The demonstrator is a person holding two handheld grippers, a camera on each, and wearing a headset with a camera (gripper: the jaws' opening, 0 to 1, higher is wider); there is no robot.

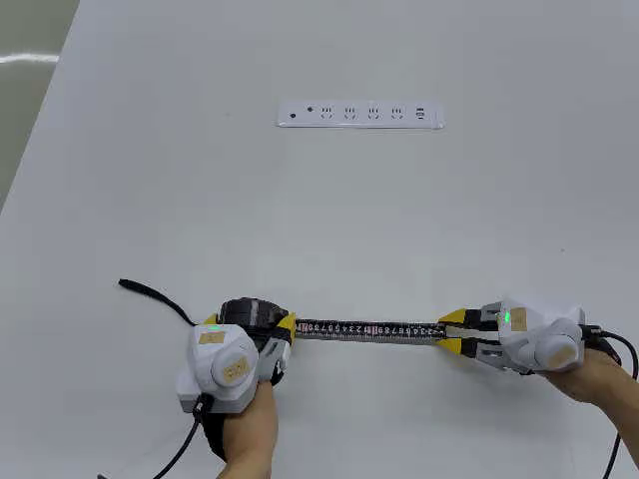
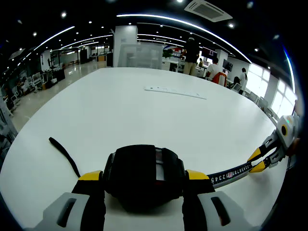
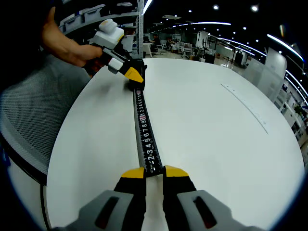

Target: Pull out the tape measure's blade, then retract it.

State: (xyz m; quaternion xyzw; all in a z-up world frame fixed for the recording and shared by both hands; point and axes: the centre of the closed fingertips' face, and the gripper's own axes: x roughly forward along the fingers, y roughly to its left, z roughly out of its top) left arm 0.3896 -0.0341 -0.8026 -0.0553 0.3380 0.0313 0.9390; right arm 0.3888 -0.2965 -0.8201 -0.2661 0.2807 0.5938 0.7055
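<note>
The black tape measure case (image 1: 250, 313) (image 2: 144, 175) rests on the white table (image 1: 329, 220), gripped between the yellow-tipped jaws of my left gripper (image 1: 272, 337) (image 2: 144, 177). Its black blade (image 1: 367, 329) (image 3: 144, 130) (image 2: 231, 174) runs flat along the table to the right. My right gripper (image 1: 449, 332) (image 3: 150, 172) is shut on the blade's end. The case's black wrist strap (image 1: 155, 297) (image 2: 62, 154) trails to the left. In the right gripper view the left gripper (image 3: 126, 67) holds the case at the blade's far end.
A white power strip (image 1: 359, 114) (image 2: 174, 91) lies flat at the far middle of the table. Black cables (image 1: 621, 359) run from both grippers. The table's left edge (image 1: 40, 110) meets the floor. A grey mesh chair (image 3: 29, 130) stands beside the table.
</note>
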